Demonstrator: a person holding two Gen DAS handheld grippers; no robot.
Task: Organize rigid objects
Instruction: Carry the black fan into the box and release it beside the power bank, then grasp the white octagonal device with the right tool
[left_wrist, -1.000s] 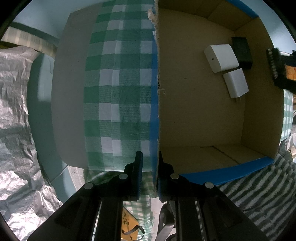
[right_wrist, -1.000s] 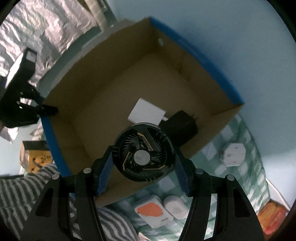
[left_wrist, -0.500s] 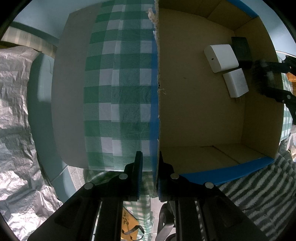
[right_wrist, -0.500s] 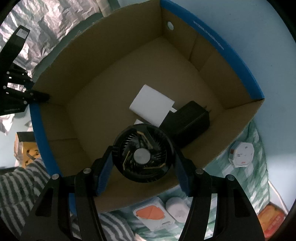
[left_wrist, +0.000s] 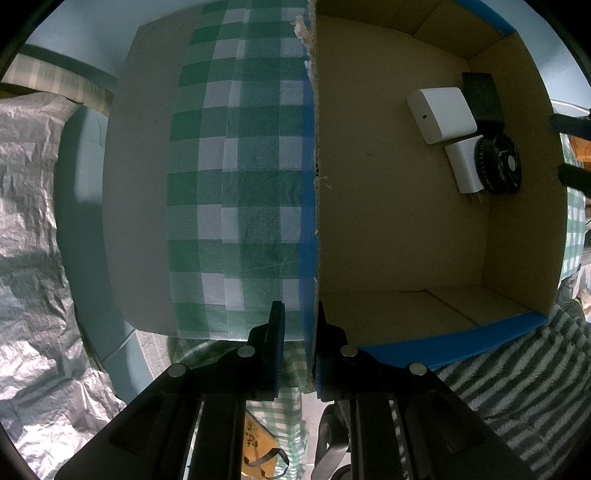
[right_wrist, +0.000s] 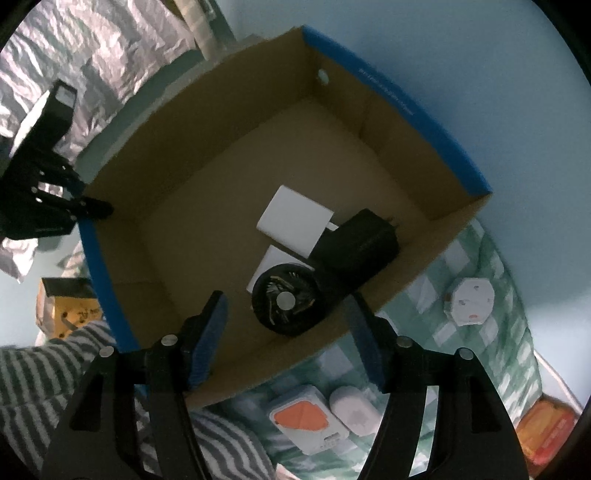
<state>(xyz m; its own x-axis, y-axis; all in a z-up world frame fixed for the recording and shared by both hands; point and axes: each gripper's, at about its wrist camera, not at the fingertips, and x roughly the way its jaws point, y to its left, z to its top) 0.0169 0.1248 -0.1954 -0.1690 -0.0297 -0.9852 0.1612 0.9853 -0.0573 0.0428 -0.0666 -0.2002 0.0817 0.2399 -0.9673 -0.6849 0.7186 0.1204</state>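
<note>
A cardboard box with blue edges (right_wrist: 402, 107) stands on a green checked cloth. My left gripper (left_wrist: 298, 325) is shut on the box's near wall (left_wrist: 314, 184). Inside lie a black round fan (right_wrist: 286, 302), two white adapters (right_wrist: 295, 219) and a black adapter (right_wrist: 356, 245). The fan also shows in the left wrist view (left_wrist: 498, 164), leaning on a white adapter (left_wrist: 463, 168). My right gripper (right_wrist: 288, 336) is open and empty above the box, just over the fan.
On the checked cloth (right_wrist: 424, 306) outside the box lie a white octagonal plug (right_wrist: 469, 301), a white and orange device (right_wrist: 306, 417) and a small white adapter (right_wrist: 354, 411). Crinkled silver foil (left_wrist: 33, 221) lies to the left. Striped fabric (left_wrist: 517, 387) is near.
My right gripper carried the fan over the box, opened and let it go; the fan now lies in the box. My left gripper has kept its hold on the wall.
</note>
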